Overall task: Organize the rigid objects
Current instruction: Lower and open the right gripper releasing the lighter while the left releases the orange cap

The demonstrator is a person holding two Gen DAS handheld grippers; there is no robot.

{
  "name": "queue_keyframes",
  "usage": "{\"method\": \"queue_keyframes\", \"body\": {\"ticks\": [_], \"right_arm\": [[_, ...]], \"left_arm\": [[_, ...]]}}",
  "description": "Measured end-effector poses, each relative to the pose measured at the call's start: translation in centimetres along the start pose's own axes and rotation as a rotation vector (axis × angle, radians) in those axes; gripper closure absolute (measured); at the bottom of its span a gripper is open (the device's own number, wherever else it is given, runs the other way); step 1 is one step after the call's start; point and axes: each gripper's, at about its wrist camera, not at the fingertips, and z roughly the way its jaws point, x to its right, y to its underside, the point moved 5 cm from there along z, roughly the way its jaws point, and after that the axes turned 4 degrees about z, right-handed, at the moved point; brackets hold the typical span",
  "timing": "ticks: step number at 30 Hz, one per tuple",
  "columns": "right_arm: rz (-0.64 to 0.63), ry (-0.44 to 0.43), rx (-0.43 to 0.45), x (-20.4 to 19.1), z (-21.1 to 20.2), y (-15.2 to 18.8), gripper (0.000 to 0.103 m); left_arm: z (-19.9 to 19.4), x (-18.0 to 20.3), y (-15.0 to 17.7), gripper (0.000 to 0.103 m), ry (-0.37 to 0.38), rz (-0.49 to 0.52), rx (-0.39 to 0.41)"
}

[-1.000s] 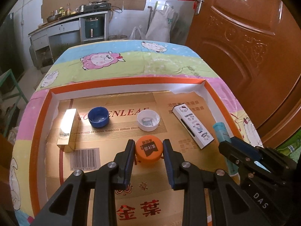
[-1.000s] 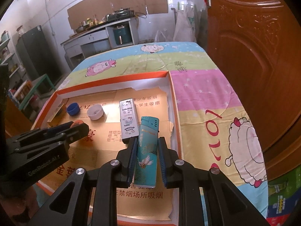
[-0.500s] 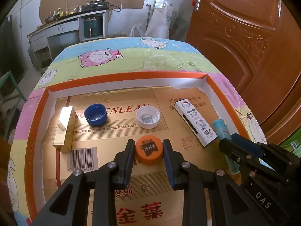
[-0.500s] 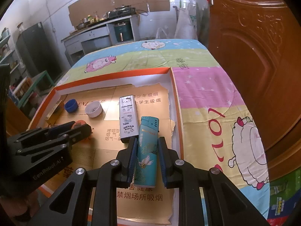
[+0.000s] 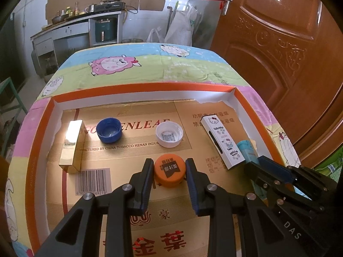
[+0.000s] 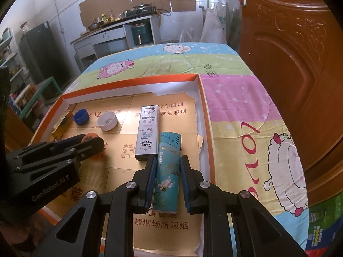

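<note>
Rigid objects laid out in shallow orange-rimmed cardboard tray [image 5: 242, 98] on bench covered with sheep-print cloth [image 5: 133, 64]. From left along tray floor: gold box [image 5: 71, 145] lying flat near left wall; blue cap [image 5: 108, 129] open side up, just beside gold box; white cap [image 5: 169, 134] open side up, right of blue cap and apart from it. Orange cap [image 5: 169, 169] top side up on tray floor, nearer than both other caps, positioned between fingers of left gripper [image 5: 169, 171]; narrow gap visible on each side of orange cap, fingers parted and not gripping. Hello Kitty case [image 6: 148, 132] lying flat, right of centre, long axis pointing away from cameras. Teal lighter [image 6: 167, 172] just beside Hello Kitty case on its right, lying flat near right wall of tray. Right gripper [image 6: 166, 167] with fingers either side of lower half of teal lighter; left finger close against lighter, small gap at right finger, spread narrow, no grip. Wooden door [image 6: 295, 64] at far right, beyond bench edge.
</note>
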Motion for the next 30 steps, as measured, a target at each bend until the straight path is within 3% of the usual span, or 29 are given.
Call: {"method": "queue_keyframes", "body": {"ticks": [5, 10, 30], "right_arm": [[-0.006, 0.005, 0.0, 0.0, 0.1, 0.0, 0.079], [-0.009, 0.008, 0.002, 0.0, 0.1, 0.0, 0.079], [-0.011, 0.002, 0.051, -0.4, -3.6, 0.0, 0.078]], "left_arm": [[-0.2, -0.2, -0.1, 0.072, -0.002, -0.006, 0.005], [-0.4, -0.5, -0.1, 0.056, -0.006, -0.008, 0.01], [-5.2, -0.8, 0.1, 0.056, -0.027, -0.008, 0.084]]}}
